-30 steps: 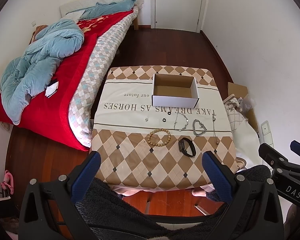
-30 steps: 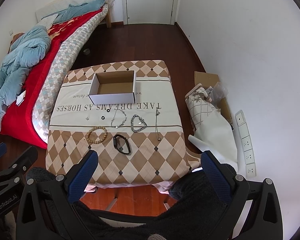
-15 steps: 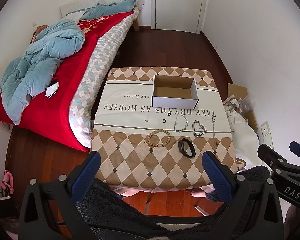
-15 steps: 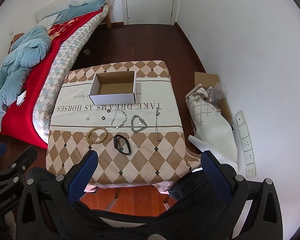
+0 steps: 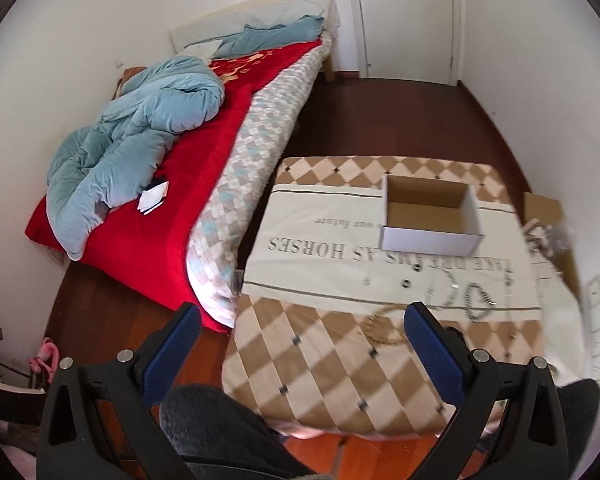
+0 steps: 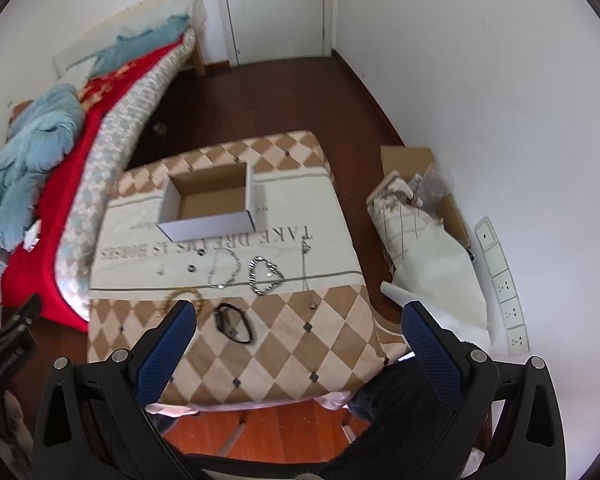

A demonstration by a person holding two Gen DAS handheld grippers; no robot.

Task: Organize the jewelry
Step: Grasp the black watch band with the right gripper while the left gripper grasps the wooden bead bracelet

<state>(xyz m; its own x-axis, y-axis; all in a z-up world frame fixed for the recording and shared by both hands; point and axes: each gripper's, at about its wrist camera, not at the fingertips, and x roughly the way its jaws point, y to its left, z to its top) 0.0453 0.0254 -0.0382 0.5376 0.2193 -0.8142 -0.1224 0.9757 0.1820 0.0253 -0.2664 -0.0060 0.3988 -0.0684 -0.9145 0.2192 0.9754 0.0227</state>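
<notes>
Jewelry is lying loose on the table [image 6: 332,320] in front of the empty cardboard box [image 6: 210,210]: a beaded bracelet [image 6: 182,295], a black band [image 6: 234,322], 2 silver chains [image 6: 266,274] and a thin necklace [image 6: 306,276]. Compared with 0.5 s ago, both views are tilting and closing in on the table, with motion blur showing. The left gripper [image 5: 300,356] and right gripper [image 6: 298,354] are spread wide, holding nothing. Judging by this, the approach is just beginning and no piece is boxed yet.
</notes>
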